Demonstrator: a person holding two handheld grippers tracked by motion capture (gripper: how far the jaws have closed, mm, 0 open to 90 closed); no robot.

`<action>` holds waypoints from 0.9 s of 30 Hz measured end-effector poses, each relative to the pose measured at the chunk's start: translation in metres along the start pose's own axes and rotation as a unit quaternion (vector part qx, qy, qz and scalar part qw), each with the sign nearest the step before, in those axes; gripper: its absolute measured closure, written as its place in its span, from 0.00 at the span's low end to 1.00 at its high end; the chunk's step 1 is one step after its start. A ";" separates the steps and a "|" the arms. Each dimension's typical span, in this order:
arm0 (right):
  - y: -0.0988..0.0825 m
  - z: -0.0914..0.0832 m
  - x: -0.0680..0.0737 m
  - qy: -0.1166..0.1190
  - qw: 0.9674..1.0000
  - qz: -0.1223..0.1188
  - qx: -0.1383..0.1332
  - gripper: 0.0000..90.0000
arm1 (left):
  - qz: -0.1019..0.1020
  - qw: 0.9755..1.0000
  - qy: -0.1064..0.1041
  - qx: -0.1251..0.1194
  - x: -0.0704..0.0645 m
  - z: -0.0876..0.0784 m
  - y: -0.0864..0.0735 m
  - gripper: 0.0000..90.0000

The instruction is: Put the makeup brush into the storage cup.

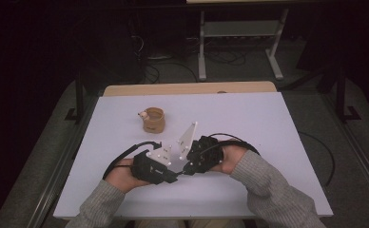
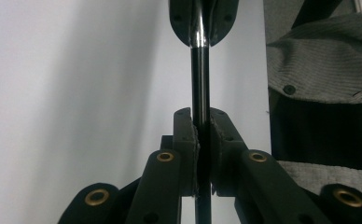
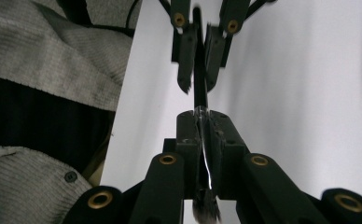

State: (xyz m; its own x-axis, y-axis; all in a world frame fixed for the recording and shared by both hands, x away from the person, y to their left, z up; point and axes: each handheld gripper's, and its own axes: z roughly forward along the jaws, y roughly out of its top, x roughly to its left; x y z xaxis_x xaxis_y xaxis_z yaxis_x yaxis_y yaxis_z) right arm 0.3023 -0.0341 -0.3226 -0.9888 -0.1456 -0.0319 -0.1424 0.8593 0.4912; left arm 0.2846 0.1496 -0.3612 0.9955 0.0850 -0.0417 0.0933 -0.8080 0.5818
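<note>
- Black and slender, a glossy rod [image 2: 200,79] is the thing in hand; in the left gripper view its long axis runs straight up the middle of the frame, from the near jaws to the far jaws at the top edge.
- In the right gripper view the same rod [image 3: 199,84] again runs vertically at centre; a tuft of dark bristles shows at the bottom edge, below the near jaws, so the rod appears to be a brush.
- Left tool [image 1: 175,178]: jaws pressed together, pinching the rod; it sits at lower centre of the high view, tip turned toward the other tool.
- Right tool [image 1: 185,169]: jaws likewise closed on the rod, just right of centre, facing the left tool.
- In the high view the rod itself is too small to make out; the tool tips nearly meet above the white surface [image 1: 268,142].
- Container: a small tan cup [image 1: 153,119] stands upright on the surface, left of centre, apart from the tools. Something small and pale rests at its rim; what lies inside cannot be told.
- Grey knitted sleeves [image 1: 268,183] enter from the bottom edge.
</note>
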 end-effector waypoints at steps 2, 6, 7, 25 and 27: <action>-0.001 -0.003 0.002 -0.015 1.000 0.014 -0.023 0.77 | -0.007 1.000 -0.005 -0.013 0.000 -0.001 -0.003 0.93; -0.013 -0.005 0.002 -0.005 0.996 0.052 -0.068 0.70 | -0.012 1.000 0.000 -0.027 0.000 -0.001 -0.008 0.93; -0.016 -0.004 0.000 -0.002 0.996 0.054 -0.073 0.71 | -0.011 1.000 0.001 -0.027 0.000 0.000 -0.009 0.93; -0.002 -0.004 0.000 0.012 1.000 0.023 -0.012 0.92 | -0.002 1.000 0.002 -0.028 -0.005 0.005 -0.001 0.82; 0.002 -0.005 0.001 0.006 1.000 0.014 -0.001 0.92 | 0.006 1.000 0.006 -0.021 -0.005 0.004 0.000 0.90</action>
State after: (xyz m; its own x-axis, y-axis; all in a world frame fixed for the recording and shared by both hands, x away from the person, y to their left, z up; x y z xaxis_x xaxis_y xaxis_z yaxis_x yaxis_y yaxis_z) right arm 0.3012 -0.0345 -0.3176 -0.9919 -0.1268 -0.0077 -0.1140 0.8622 0.4937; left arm 0.2797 0.1463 -0.3644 0.9963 0.0821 -0.0244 0.0796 -0.7836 0.6161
